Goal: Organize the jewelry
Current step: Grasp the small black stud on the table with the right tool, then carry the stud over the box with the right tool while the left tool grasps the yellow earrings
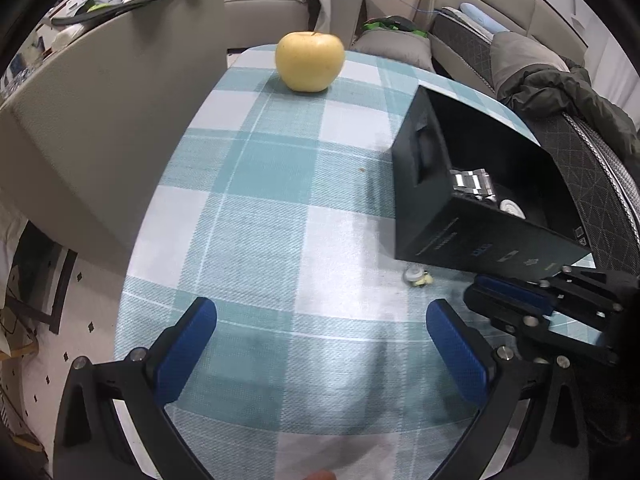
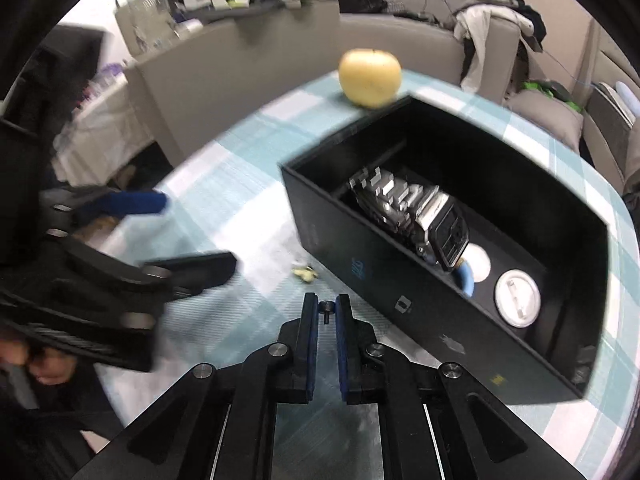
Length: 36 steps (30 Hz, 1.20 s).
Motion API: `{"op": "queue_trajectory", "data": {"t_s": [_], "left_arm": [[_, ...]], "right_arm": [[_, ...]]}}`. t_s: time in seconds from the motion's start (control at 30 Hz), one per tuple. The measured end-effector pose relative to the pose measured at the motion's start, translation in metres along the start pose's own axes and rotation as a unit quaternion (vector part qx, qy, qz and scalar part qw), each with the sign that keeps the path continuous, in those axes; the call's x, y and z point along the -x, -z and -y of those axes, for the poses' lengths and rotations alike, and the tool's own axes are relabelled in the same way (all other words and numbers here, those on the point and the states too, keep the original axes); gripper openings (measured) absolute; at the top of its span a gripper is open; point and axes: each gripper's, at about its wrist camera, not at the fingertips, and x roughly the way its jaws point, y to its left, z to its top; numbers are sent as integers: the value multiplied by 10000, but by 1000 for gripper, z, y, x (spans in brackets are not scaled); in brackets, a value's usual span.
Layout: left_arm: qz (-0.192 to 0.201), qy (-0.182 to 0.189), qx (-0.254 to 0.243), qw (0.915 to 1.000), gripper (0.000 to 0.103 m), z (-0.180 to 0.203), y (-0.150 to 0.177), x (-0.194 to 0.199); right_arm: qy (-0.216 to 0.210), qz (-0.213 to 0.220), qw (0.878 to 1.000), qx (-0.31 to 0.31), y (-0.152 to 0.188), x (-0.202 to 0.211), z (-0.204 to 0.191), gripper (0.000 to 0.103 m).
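Right gripper [image 2: 326,312] clamped on small dark stud earring [image 2: 326,313]: keep squeeze steady, carry over open black cardboard box [image 2: 360,276] rim, release inside beside steel watch [image 2: 408,208]. Left gripper [image 1: 320,336] apart, empty.

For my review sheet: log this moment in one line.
left gripper: open, empty | right gripper: shut on small dark stud | watch in black box
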Motion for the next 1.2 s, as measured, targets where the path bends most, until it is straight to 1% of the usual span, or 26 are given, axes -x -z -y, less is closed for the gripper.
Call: {"op": "queue_trajectory", "data": {"t_s": [0.17,0.23,0.27,0.3,0.33,0.4,0.53,0.6,0.67,0.77,0.83,0.9,0.97,1.2], "left_arm": [[16,66,-345,9994,101,21,0,-4],[-4,123,-444,9989,99,28,1,-8],[-27,177,-515,9985,92,32,1,-11],[-49,153,-566,9983,84,35,1,-13],[-64,117,-618,9980,81,37,1,-15],[-70,61,-745,9972,70,43,2,-18],[-99,-60,-854,9963,66,52,2,-24],[-105,-96,-881,9960,54,56,0,-27],[-70,-166,-910,9957,49,58,0,-28],[-55,-169,-912,9957,47,59,-2,-30],[-22,-159,-916,9957,43,59,-4,-30],[37,-126,-931,9956,25,59,-4,-30],[46,-66,-979,9952,14,61,-3,-30],[55,-19,-1136,9935,12,62,4,-25]], "right_arm": [[-119,450,9988,-133,1,37,8,7],[-122,596,9979,-232,3,50,16,7],[-114,656,9974,-281,4,57,21,7],[-95,708,9969,-333,5,62,26,7],[-89,744,9965,-382,6,67,30,7],[-60,811,9956,-462,7,72,39,8],[60,824,9944,-667,10,75,55,8],[84,808,9940,-730,10,76,62,8],[86,819,9937,-755,12,77,63,8],[88,868,9934,-750,14,83,63,8],[61,884,9931,-767,13,85,64,8],[39,889,9928,-803,14,86,65,8],[48,890,9926,-819,15,84,66,8],[62,889,9926,-824,13,83,65,8]]}}
